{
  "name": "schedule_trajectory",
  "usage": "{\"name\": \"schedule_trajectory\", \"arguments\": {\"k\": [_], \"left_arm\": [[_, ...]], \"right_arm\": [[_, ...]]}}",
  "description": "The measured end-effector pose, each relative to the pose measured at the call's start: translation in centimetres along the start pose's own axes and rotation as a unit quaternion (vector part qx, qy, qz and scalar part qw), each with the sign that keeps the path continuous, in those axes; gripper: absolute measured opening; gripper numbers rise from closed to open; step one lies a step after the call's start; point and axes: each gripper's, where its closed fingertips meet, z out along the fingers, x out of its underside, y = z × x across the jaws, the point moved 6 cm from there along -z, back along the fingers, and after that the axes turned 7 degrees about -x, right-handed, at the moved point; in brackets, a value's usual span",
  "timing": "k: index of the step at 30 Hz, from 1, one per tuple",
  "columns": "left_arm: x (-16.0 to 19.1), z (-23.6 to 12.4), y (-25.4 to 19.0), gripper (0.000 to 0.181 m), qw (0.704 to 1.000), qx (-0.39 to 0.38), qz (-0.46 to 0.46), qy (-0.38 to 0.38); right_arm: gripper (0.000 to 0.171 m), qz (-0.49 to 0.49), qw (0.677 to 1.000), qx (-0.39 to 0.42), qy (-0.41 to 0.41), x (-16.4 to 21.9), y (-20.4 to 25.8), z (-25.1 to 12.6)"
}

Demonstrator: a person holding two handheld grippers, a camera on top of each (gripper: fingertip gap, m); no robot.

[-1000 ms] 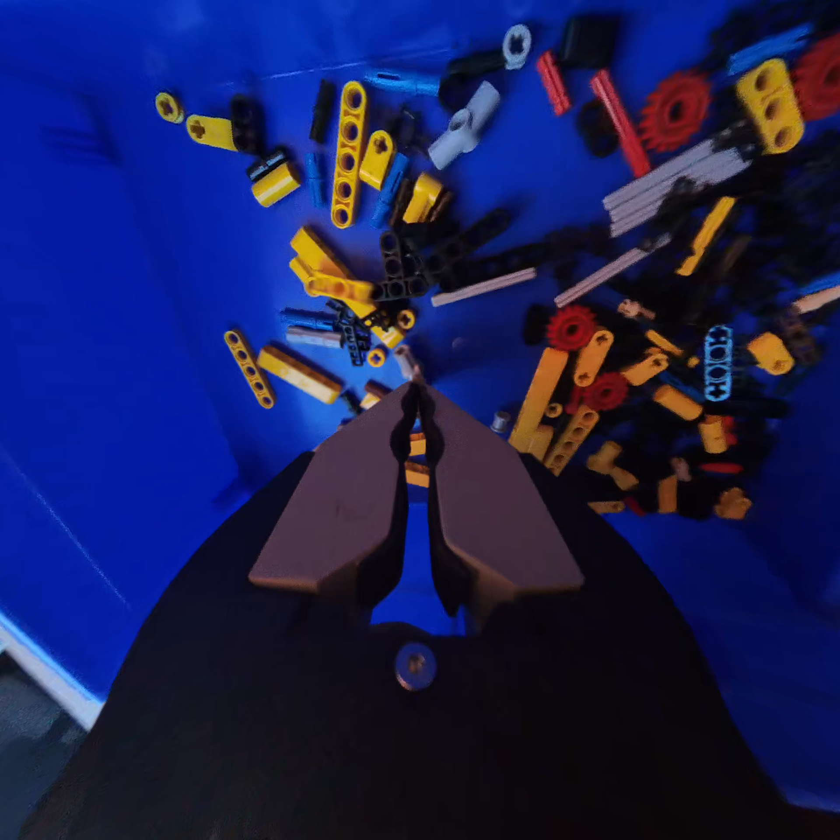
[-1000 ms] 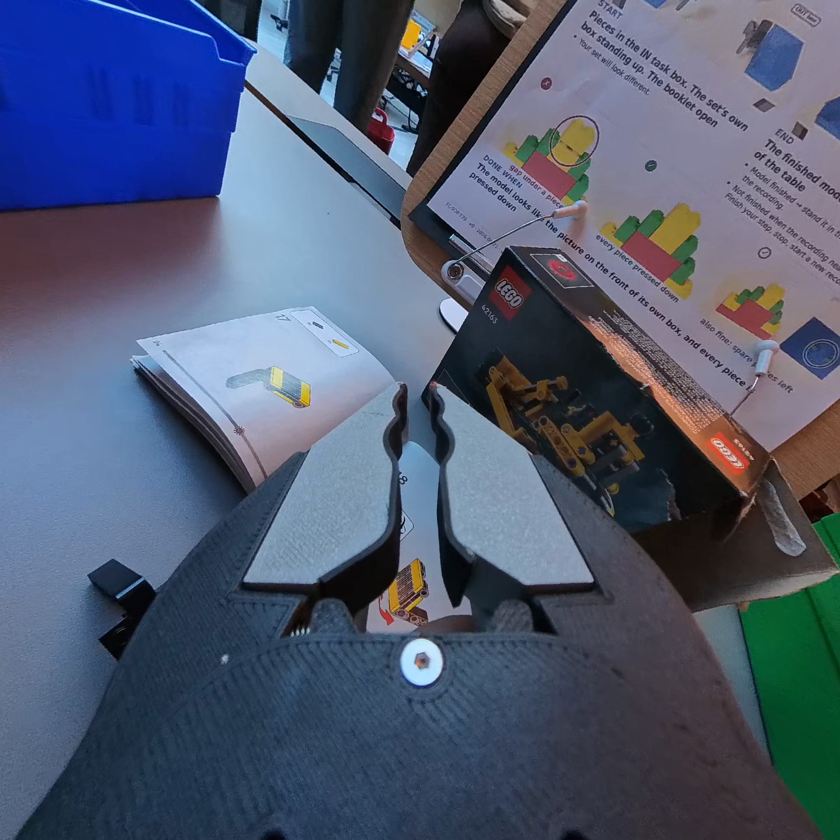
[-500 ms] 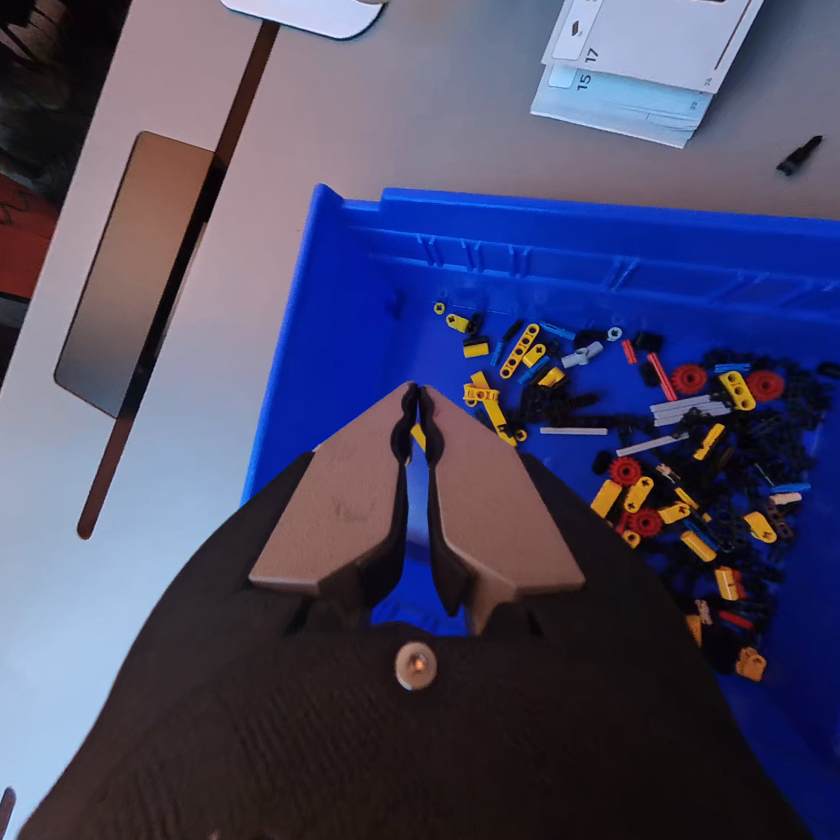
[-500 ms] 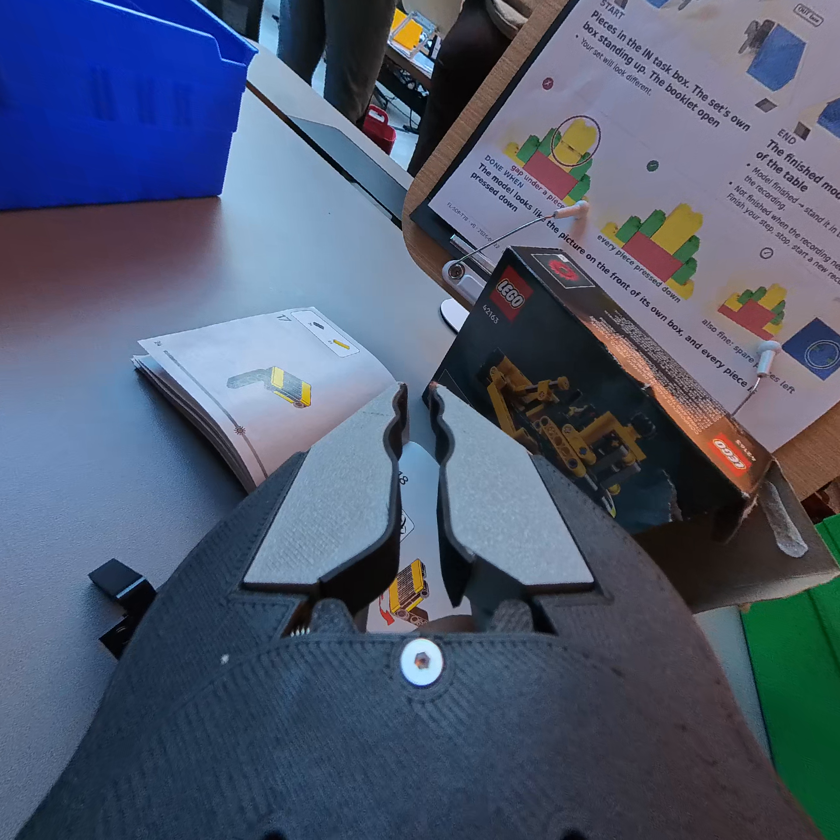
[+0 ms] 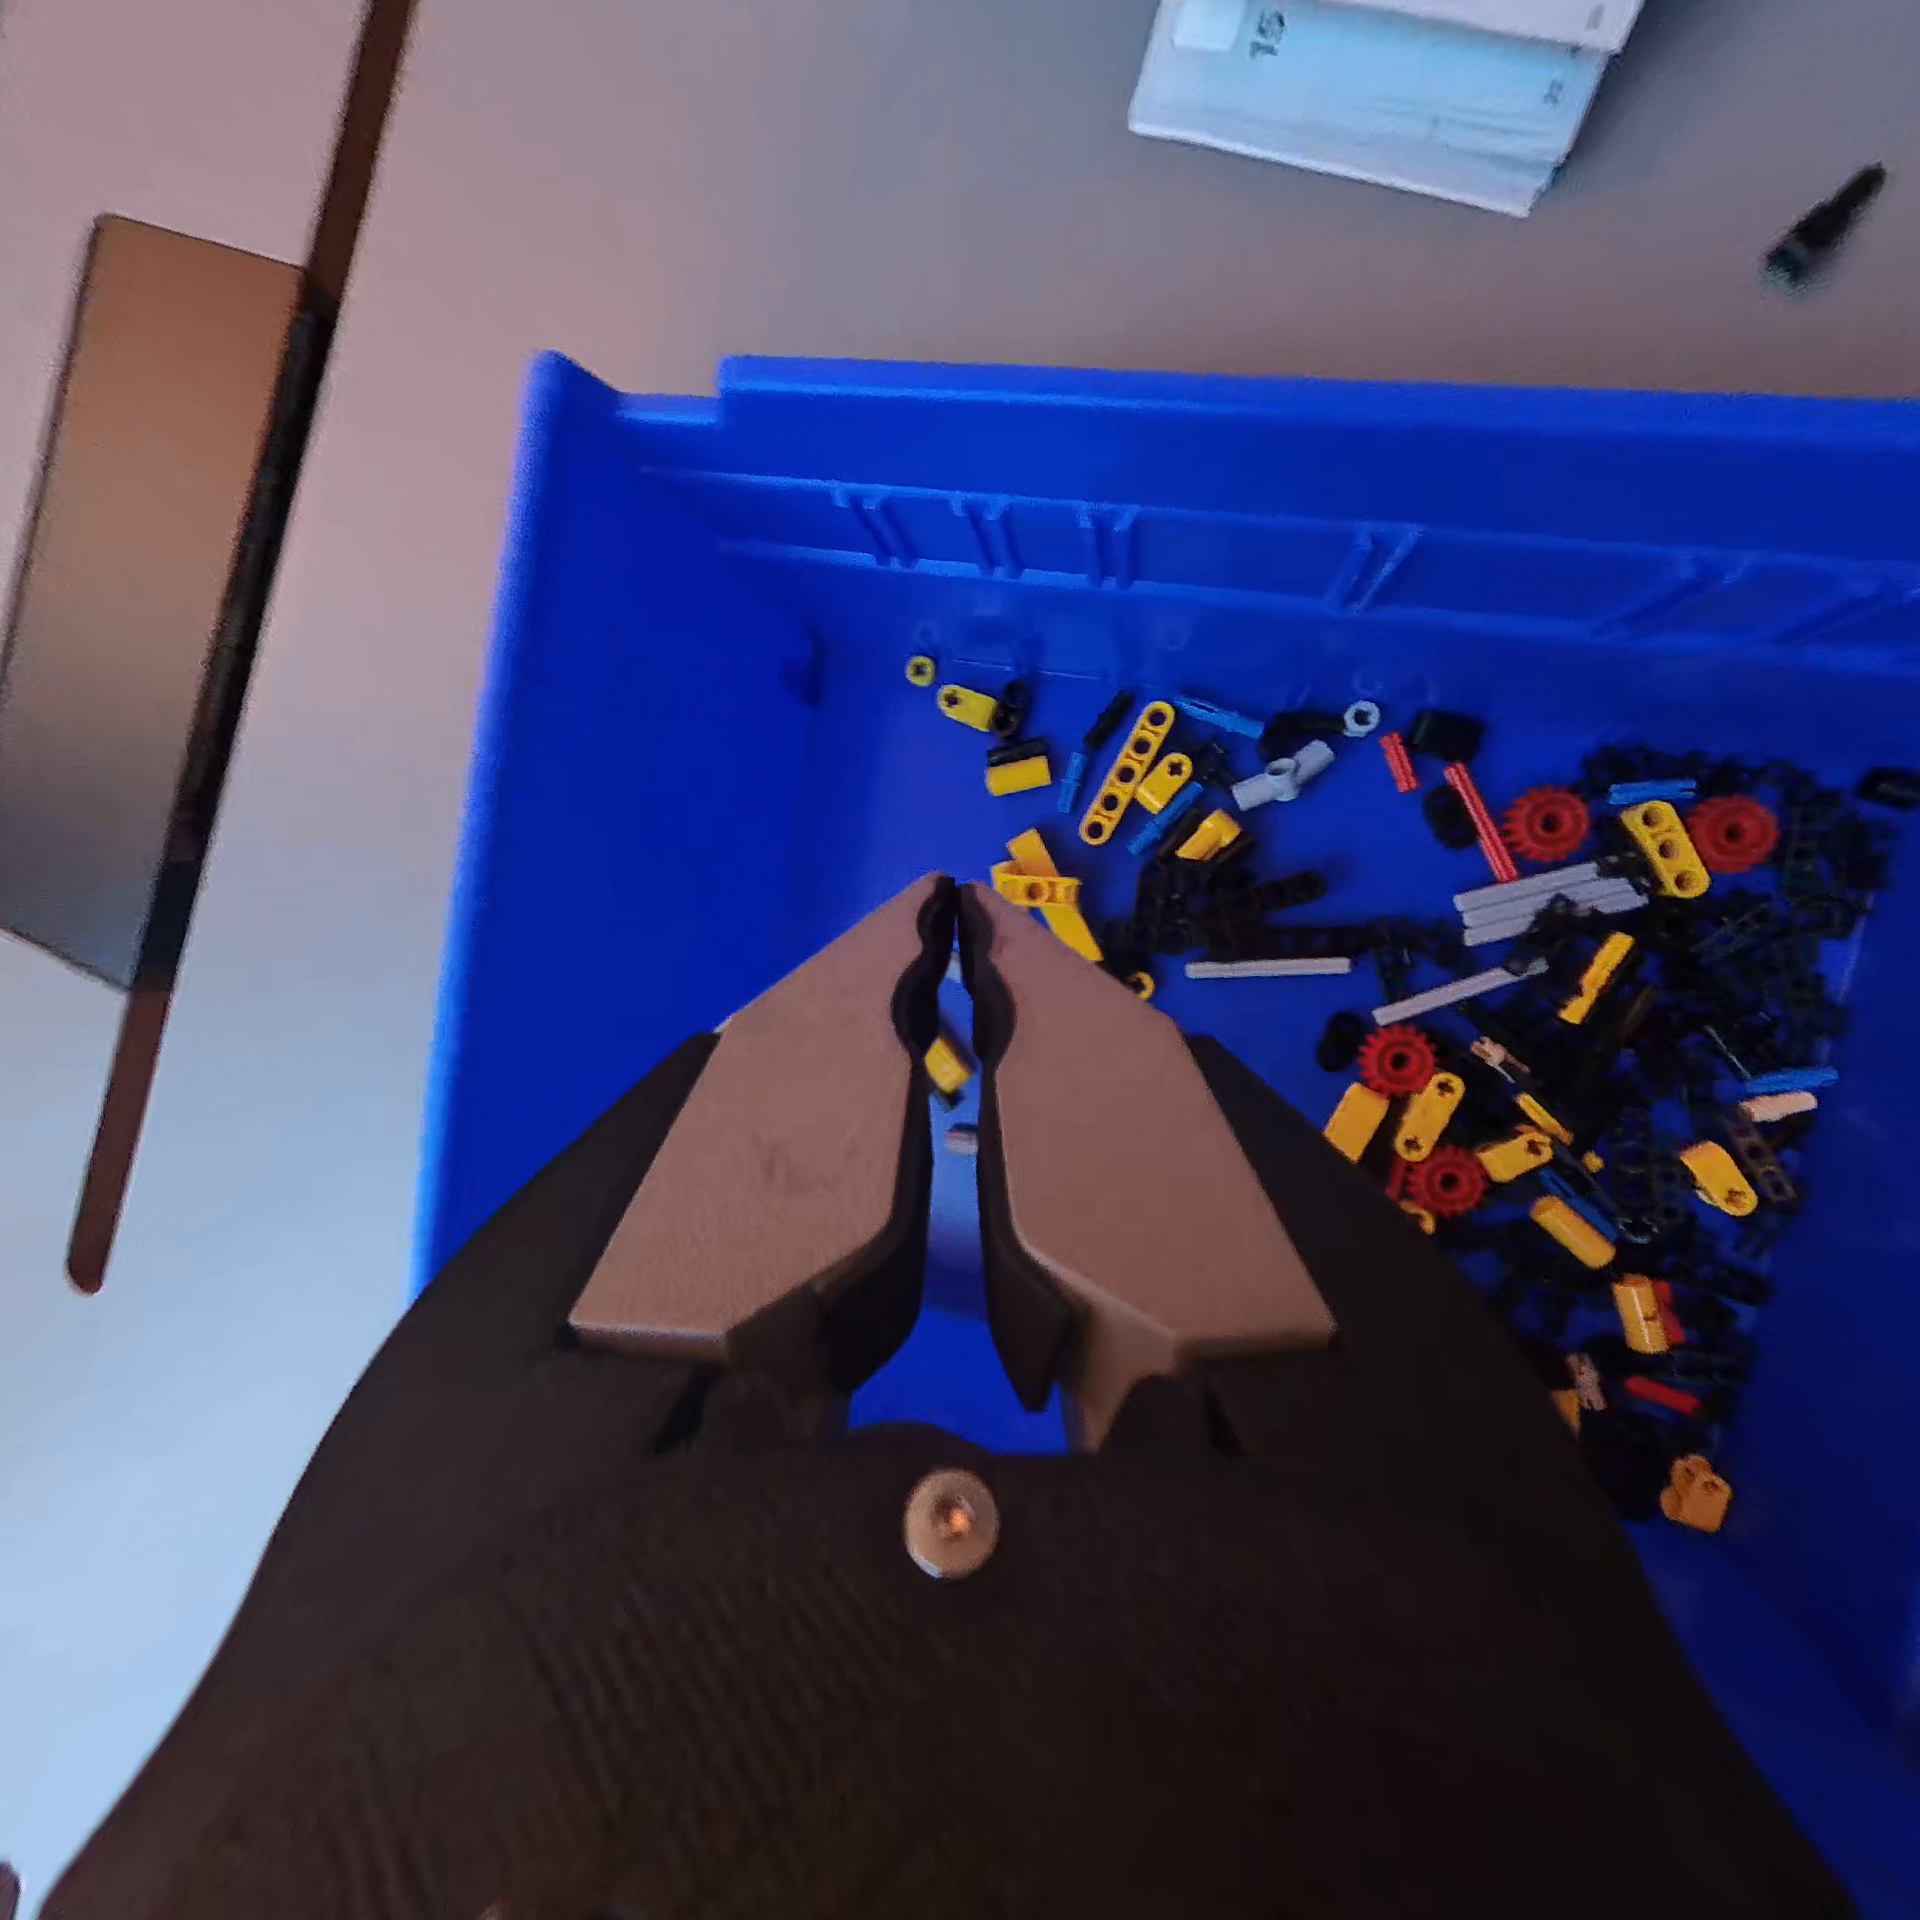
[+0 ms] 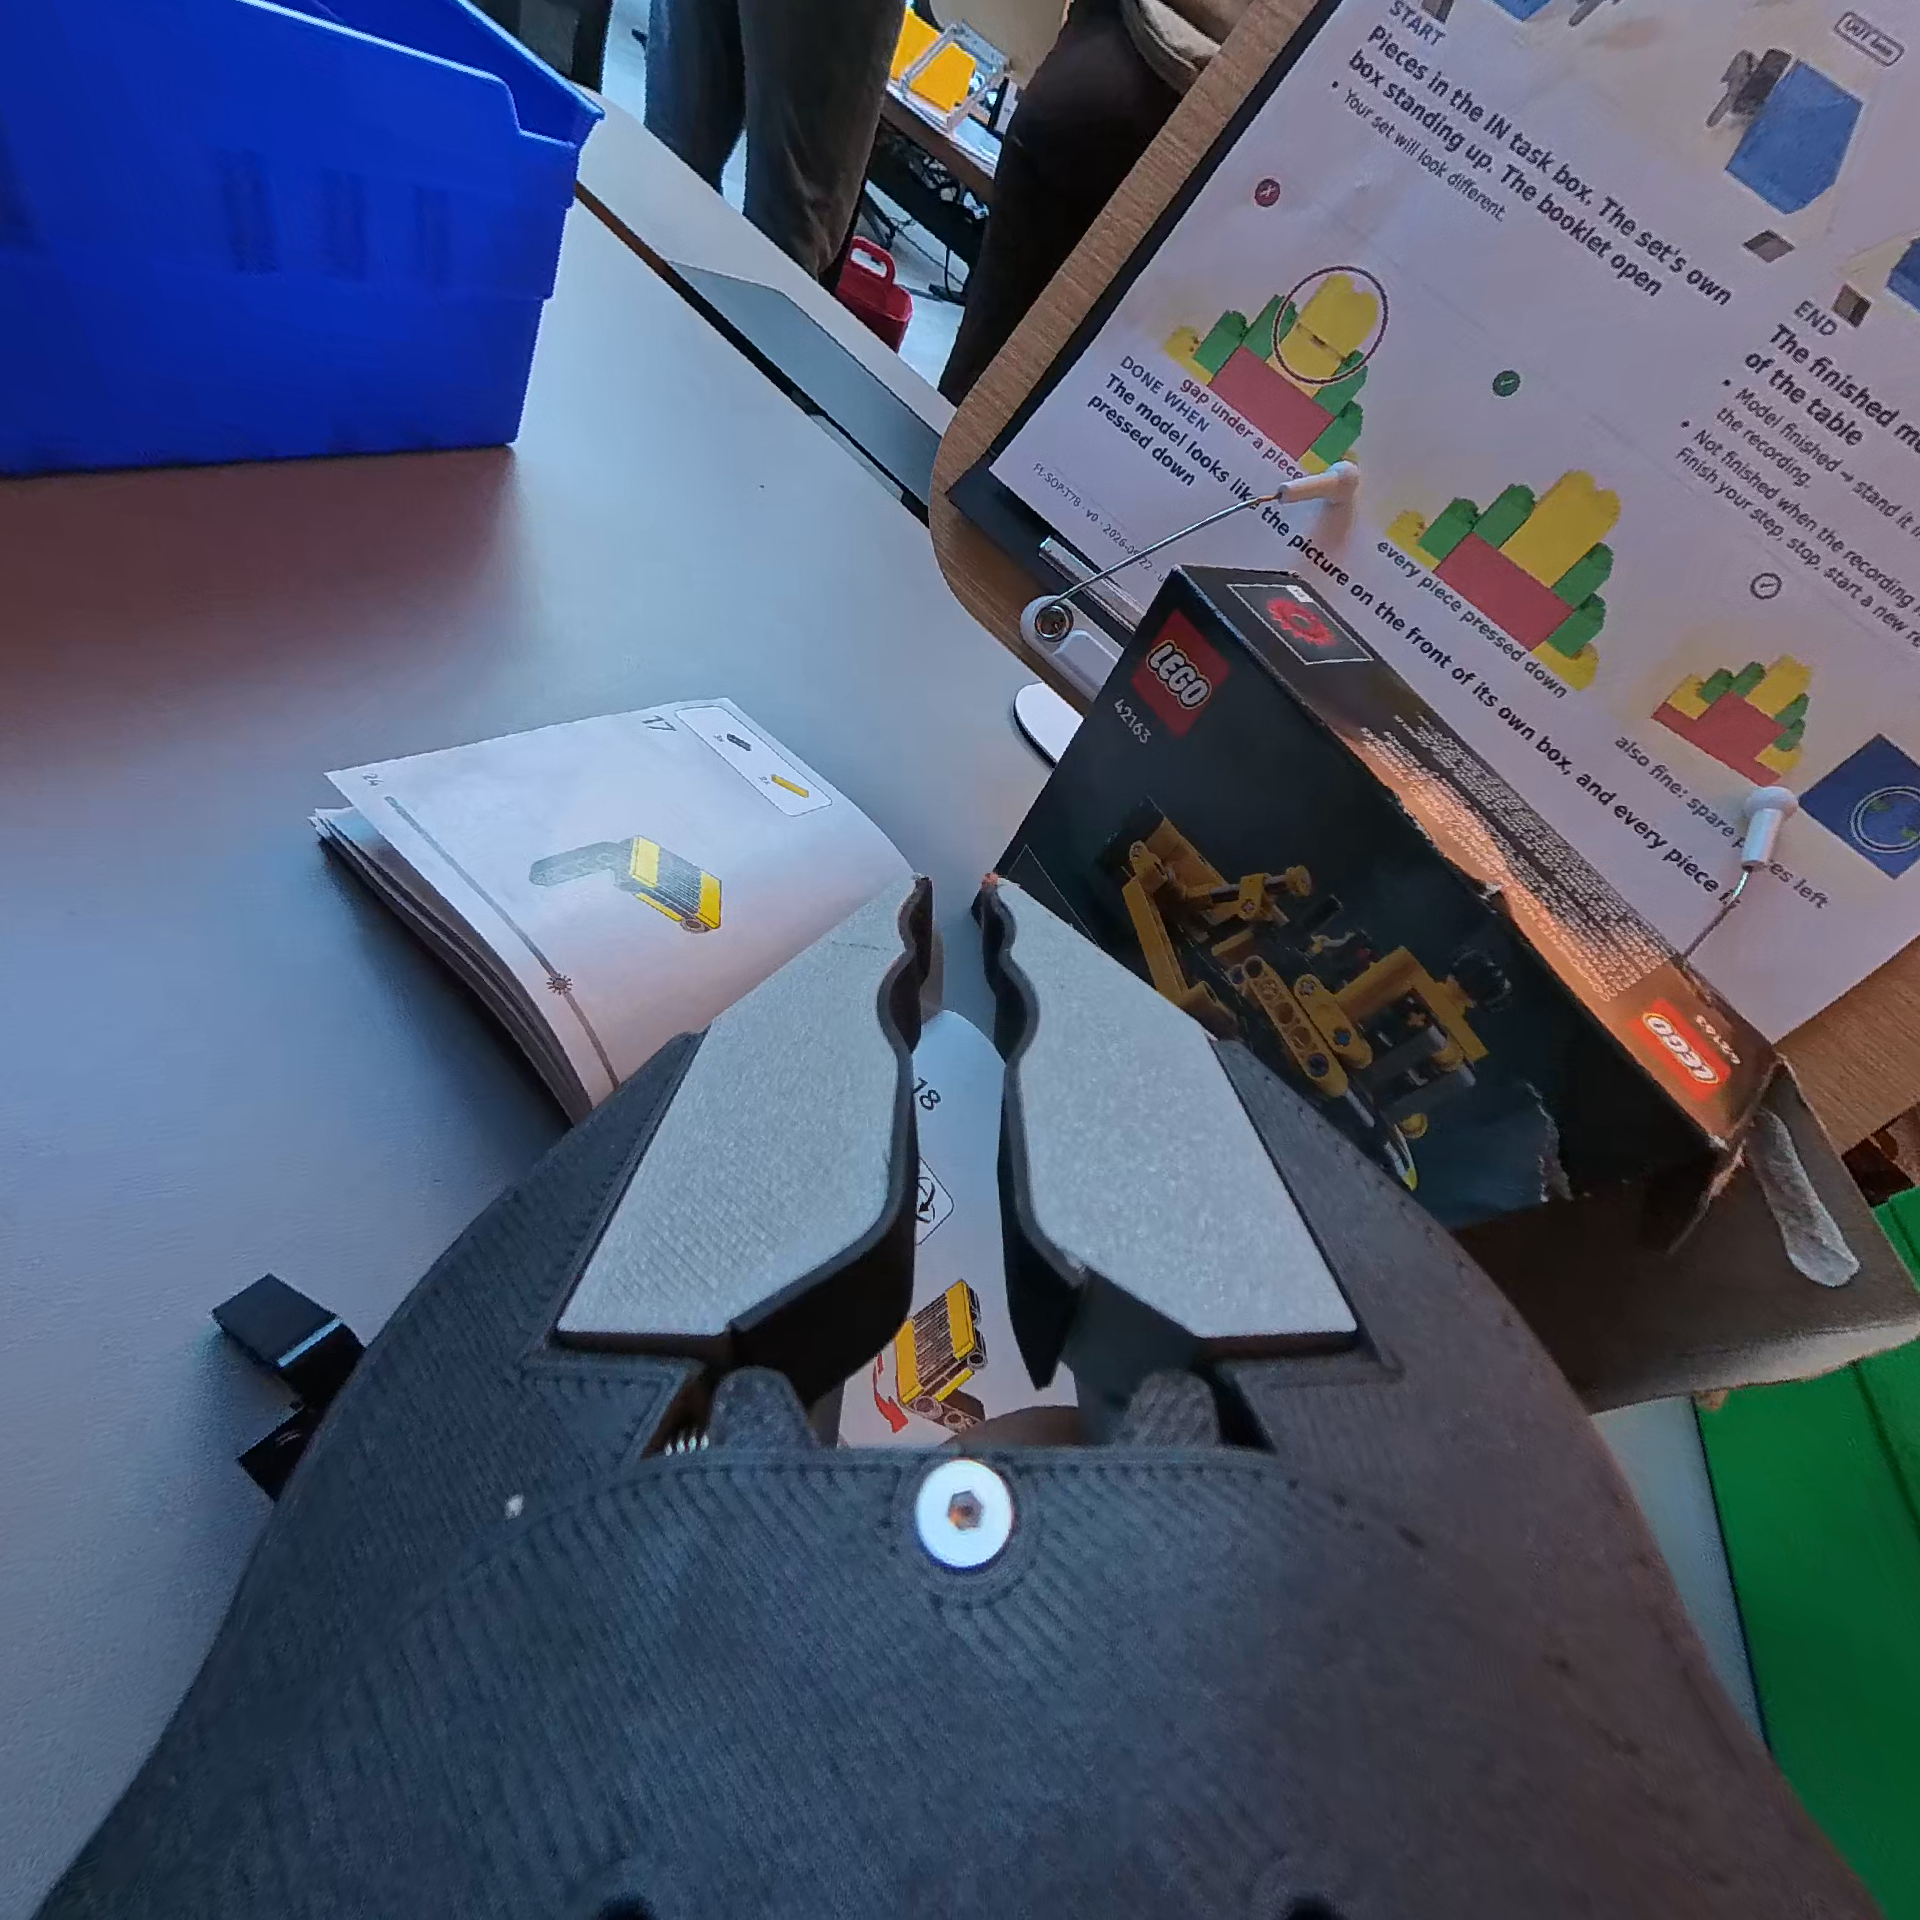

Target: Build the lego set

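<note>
A blue bin (image 5: pixel 1143 395) holds several loose yellow, black, red and grey lego parts (image 5: pixel 1507 987). My left gripper (image 5: pixel 948 894) hovers high over the bin's left part with its tips touching; I see no piece between them. My right gripper (image 6: pixel 954 894) hangs low over the open instruction booklet (image 6: pixel 623 862), next to the black lego box (image 6: pixel 1351 935). Its jaws stand a narrow gap apart with nothing between them. A small black piece (image 6: pixel 281 1340) lies on the table left of the right gripper.
The booklet (image 5: pixel 1382 104) and a black piece (image 5: pixel 1823 223) lie beyond the bin. An instruction board (image 6: pixel 1558 364) stands behind the box, and a green surface (image 6: pixel 1818 1558) is at the right. A dark panel (image 5: pixel 156 571) is set into the table at the left. People (image 6: pixel 790 104) stand beyond the table.
My left gripper rose from just above the parts to high over the bin, still shut. The right gripper has not moved.
</note>
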Motion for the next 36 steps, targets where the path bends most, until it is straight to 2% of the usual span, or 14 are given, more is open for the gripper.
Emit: {"name": "schedule_trajectory", "arguments": {"k": [1, 3, 6, 8, 12, 17, 19, 22, 27, 31, 36], "left_arm": [[0.0, 0.6, -0.6, 0.000, 1.000, 0.012, 0.009, 0.010], [0.4, 2.2, -2.0, 0.000, 0.998, 0.029, 0.033, 0.041], [1.6, 4.3, -2.8, 0.000, 0.990, 0.005, 0.086, 0.113], [2.2, 4.1, -3.8, 0.000, 0.985, 0.044, 0.104, 0.134], [2.7, 3.9, -3.7, 0.000, 0.983, 0.038, 0.094, 0.155], [1.9, 3.1, -4.5, 0.000, 0.985, 0.084, 0.091, 0.121], [1.8, 2.1, -4.2, 0.000, 0.986, 0.086, 0.095, 0.111], [2.2, 0.3, -5.3, 0.000, 0.977, 0.136, 0.129, 0.097], [4.2, -1.1, -8.0, 0.000, 0.947, 0.218, 0.187, 0.146], [7.0, -0.6, -10.0, 0.000, 0.903, 0.267, 0.239, 0.237], [6.2, 0.1, -9.3, 0.000, 0.914, 0.254, 0.197, 0.247]], "right_arm": [[0.006, 0.000, 1.000, -0.001, 0.000, 0.0, 0.0, 0.0], [0.006, -0.002, 1.000, -0.002, 0.001, 0.0, 0.1, 0.0], [0.006, -0.004, 1.000, -0.003, 0.001, 0.0, 0.2, 0.0], [0.006, -0.006, 1.000, -0.002, 0.001, -0.1, 0.2, 0.0], [0.006, -0.005, 1.000, -0.004, 0.001, -0.1, 0.2, 0.1], [0.006, -0.008, 1.000, -0.005, 0.004, 0.0, 0.3, 0.1], [0.006, -0.008, 1.000, -0.004, 0.003, 0.0, 0.2, 0.1], [0.006, -0.006, 1.000, -0.005, 0.004, 0.0, 0.2, 0.1], [0.006, -0.009, 1.000, -0.005, 0.005, 0.0, 0.3, 0.2], [0.005, -0.009, 1.000, -0.003, 0.004, -0.1, 0.3, 0.1], [0.006, -0.009, 1.000, -0.001, 0.002, -0.1, 0.2, 0.0]]}}
